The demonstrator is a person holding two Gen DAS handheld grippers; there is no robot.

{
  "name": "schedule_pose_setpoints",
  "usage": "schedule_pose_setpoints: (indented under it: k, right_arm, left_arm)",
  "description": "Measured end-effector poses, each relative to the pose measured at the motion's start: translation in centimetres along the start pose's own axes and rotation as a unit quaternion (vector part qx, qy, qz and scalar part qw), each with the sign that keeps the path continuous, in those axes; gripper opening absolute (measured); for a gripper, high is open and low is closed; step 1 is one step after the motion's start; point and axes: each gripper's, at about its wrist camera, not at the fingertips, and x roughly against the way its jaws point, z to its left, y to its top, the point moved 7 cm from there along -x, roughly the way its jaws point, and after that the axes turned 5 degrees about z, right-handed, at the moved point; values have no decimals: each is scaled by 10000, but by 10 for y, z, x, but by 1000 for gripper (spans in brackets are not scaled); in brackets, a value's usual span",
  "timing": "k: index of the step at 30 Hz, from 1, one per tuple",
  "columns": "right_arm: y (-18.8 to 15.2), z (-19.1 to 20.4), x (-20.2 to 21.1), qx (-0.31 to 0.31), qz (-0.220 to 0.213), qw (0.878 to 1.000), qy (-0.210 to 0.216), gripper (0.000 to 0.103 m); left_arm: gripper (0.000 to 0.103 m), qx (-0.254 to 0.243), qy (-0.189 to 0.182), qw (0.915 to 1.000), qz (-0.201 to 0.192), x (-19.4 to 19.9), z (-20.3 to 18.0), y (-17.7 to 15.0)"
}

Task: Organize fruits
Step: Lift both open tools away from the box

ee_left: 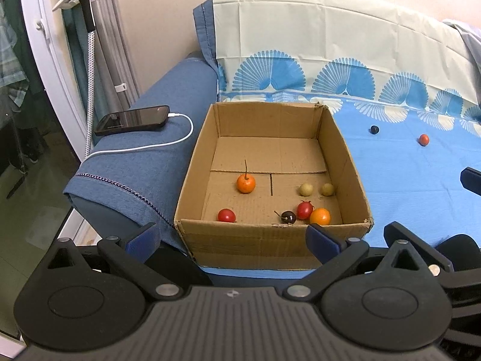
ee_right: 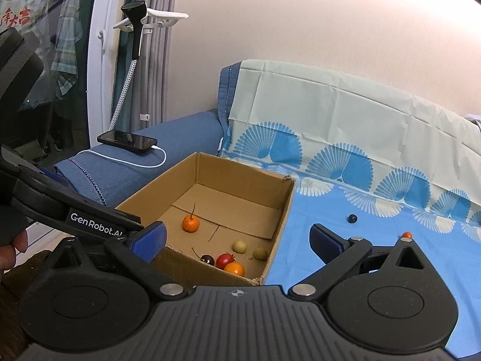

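An open cardboard box [ee_left: 351,162] [ee_right: 282,210] sits on a blue sheet. Inside lie several small fruits: an orange one with a stem [ee_left: 246,183] [ee_right: 191,223], a red one [ee_left: 226,215], a dark cherry [ee_left: 288,217] [ee_right: 208,260], a red one [ee_left: 304,209] [ee_right: 225,260], an orange one [ee_left: 320,216] [ee_right: 234,269] and two yellow-green ones [ee_left: 306,189] [ee_left: 327,189]. A dark blue fruit [ee_left: 374,129] [ee_right: 352,218] and an orange-red fruit [ee_left: 423,140] [ee_right: 406,235] lie on the sheet right of the box. My left gripper [ee_left: 233,239] is open and empty at the box's near wall. My right gripper [ee_right: 237,240] is open and empty above the box's near right corner.
A phone [ee_left: 132,119] [ee_right: 127,140] on a white cable [ee_left: 180,138] lies on the blue sofa arm [ee_left: 144,162] left of the box. A garment steamer stand [ee_right: 135,42] and a glass door are at the far left. The patterned sheet [ee_left: 405,195] stretches right.
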Motion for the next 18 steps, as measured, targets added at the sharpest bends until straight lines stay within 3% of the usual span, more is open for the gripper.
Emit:
schedule_pose_setpoints:
  k: [18]
  right_arm:
    - [-16, -9, -24, -323, 413, 9984, 208, 102]
  left_arm:
    - [103, -137, 71, 9991, 399, -27, -8, -5]
